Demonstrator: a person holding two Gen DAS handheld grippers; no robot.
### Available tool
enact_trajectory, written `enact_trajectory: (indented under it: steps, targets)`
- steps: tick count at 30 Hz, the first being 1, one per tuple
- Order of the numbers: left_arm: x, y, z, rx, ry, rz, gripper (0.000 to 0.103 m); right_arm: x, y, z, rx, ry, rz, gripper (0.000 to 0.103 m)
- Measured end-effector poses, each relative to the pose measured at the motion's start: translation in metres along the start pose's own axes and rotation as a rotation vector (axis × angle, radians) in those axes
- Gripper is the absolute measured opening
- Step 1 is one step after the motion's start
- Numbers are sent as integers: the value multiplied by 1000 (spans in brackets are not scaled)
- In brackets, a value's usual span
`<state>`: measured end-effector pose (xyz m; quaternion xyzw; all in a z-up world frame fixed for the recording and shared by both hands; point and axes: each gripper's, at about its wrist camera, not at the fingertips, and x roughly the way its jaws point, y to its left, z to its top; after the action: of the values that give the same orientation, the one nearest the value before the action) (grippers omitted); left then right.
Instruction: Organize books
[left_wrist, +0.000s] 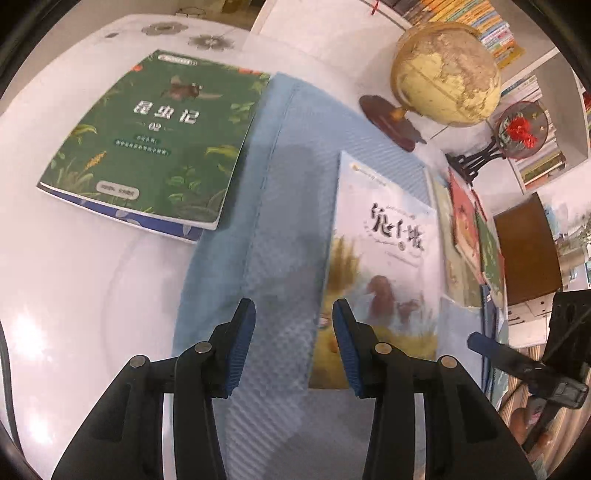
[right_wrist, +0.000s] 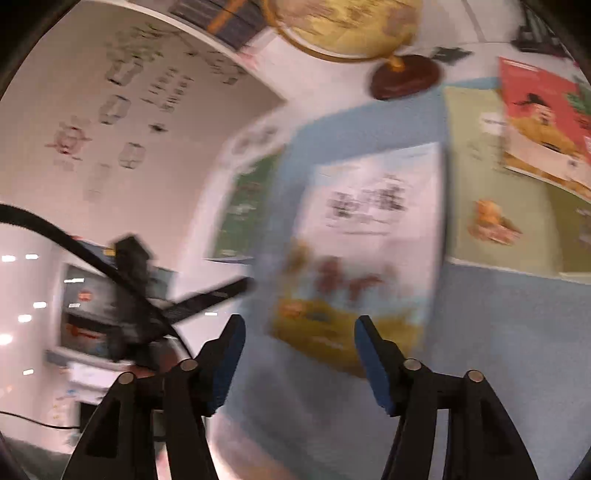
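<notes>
Both claws (left_wrist: 294, 317) (right_wrist: 300, 332) agape, empty, over mat (left_wrist: 280, 177) btw books (left_wrist: 155, 140).

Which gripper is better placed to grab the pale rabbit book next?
Left, probably. The left gripper is open with one finger beside the rabbit book, at its near edge. The right gripper is open too, but sits short of it over the blue mat.

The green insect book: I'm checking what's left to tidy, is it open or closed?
Closed. The green insect book lies flat, front cover up, on another book on the white table.
</notes>
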<state>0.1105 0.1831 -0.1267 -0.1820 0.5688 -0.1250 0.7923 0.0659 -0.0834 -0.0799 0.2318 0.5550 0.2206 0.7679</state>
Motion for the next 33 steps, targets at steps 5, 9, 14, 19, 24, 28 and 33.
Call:
enact_trajectory:
  steps: [5, 9, 14, 19, 24, 28, 33]
  targets:
    - [17, -15, 0, 105, 23, 18, 42, 31, -10, 0, -5, -9, -252, 60]
    - [25, -30, 7, 209, 42, 48, 43, 42, -13, 0, 3, -38, -313, 41]
    - [31, -51, -1, 366, 45, 140, 43, 51, -8, -8, 6, -63, -327, 40]
    - [28, -54, -10, 436, 61, 155, 46, 49, -6, -18, 33, -71, -352, 40]
    - [31, -46, 0, 381, 79, 41, 47, 51, -4, -17, 22, -67, -358, 42]
    - [24, -34, 4, 308, 107, -100, 46, 55, -2, -16, 26, -75, -352, 42]
    - [-5, -21, 9, 185, 59, -363, 46, 48, -14, -16, 68, -85, -293, 44]
